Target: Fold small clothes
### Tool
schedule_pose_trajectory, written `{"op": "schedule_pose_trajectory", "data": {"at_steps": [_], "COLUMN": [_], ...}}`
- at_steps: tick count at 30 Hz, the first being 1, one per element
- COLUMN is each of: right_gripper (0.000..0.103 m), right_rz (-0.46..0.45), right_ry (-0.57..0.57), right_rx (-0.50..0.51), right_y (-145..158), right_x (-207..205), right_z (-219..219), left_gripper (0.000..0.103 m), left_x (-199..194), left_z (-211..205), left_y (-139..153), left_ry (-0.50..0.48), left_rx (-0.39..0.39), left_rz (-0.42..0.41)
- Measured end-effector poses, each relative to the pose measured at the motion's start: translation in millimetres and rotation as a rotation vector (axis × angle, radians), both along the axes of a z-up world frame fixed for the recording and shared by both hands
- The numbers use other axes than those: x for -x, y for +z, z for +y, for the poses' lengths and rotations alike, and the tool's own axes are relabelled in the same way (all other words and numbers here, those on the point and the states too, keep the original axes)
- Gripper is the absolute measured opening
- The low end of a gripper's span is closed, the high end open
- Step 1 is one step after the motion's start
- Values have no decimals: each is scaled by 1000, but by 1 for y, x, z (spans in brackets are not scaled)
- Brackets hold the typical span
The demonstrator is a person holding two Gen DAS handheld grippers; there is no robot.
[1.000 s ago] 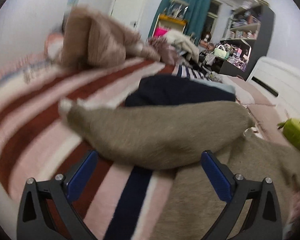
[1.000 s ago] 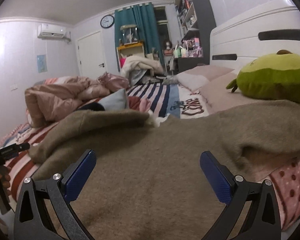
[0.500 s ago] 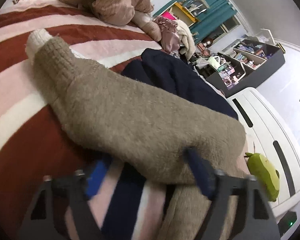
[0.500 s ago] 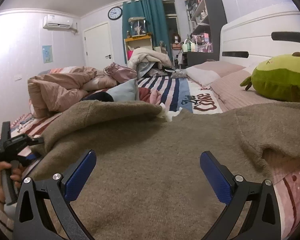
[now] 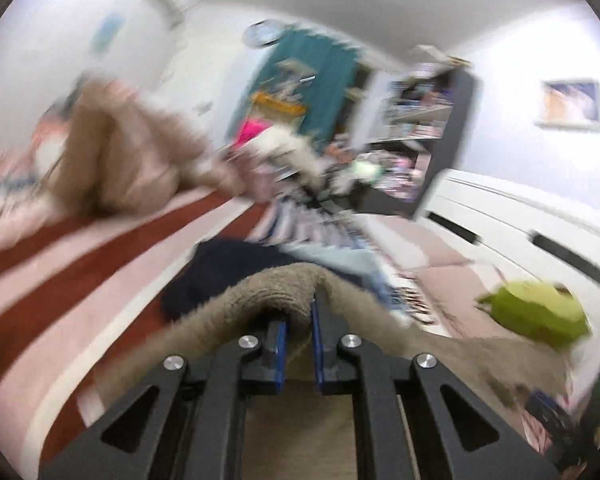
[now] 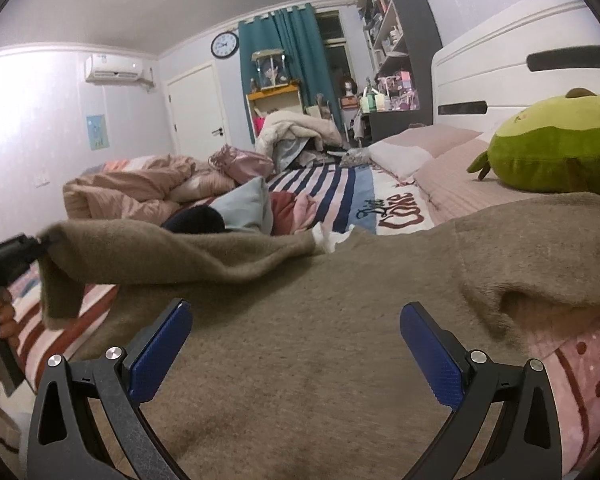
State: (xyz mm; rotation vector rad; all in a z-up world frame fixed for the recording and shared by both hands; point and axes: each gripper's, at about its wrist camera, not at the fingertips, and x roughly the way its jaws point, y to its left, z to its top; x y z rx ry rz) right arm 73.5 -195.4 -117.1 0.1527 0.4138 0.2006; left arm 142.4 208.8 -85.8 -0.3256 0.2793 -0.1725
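Fuzzy taupe sweater (image 6: 300, 340) lies spread on the bed (image 6: 340, 196), one sleeve (image 6: 148, 240) lifted toward nine o'clock. Only the right wrist view shows that sleeve hanging from the left gripper (image 5: 298, 324), fingers pinched on it. Right gripper (image 6: 296, 344) hovers over the sweater, fingers wide apart, holding nothing.

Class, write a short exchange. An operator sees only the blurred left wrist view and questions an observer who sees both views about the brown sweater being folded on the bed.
Operator: My left gripper looks clamped on the brown sweater. Is the other gripper holding anything?
Observer: No. The right gripper is open over the sweater's spread-out body, with nothing between its fingers.
Operator: Which part am I holding?
Observer: The sleeve. It is raised off the striped bedcover, and its end hangs down past your grip.
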Motion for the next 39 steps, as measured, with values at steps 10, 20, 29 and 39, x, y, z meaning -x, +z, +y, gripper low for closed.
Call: {"op": "schedule_pose_trajectory", "data": {"at_steps": [10, 20, 29, 39], "right_gripper": [103, 103, 75, 71], "right_rz": [14, 287, 460, 447], "right_ry": [-46, -54, 61, 9], "right_rx": [26, 106, 132, 154], "right_y": [-1, -39, -87, -83], "right_x": [25, 36, 36, 31], "right_z": [-51, -96, -101, -109], "left_gripper": [16, 79, 79, 49], "left_x": [-9, 30, -19, -7], "left_z": [-174, -79, -7, -16], "left_y": [-53, -41, -108, -106], "left_ry": [-555, -509, -146, -233], "left_rx": [-213, -122, -302, -228], "left_rz": [309, 334, 546, 536]}}
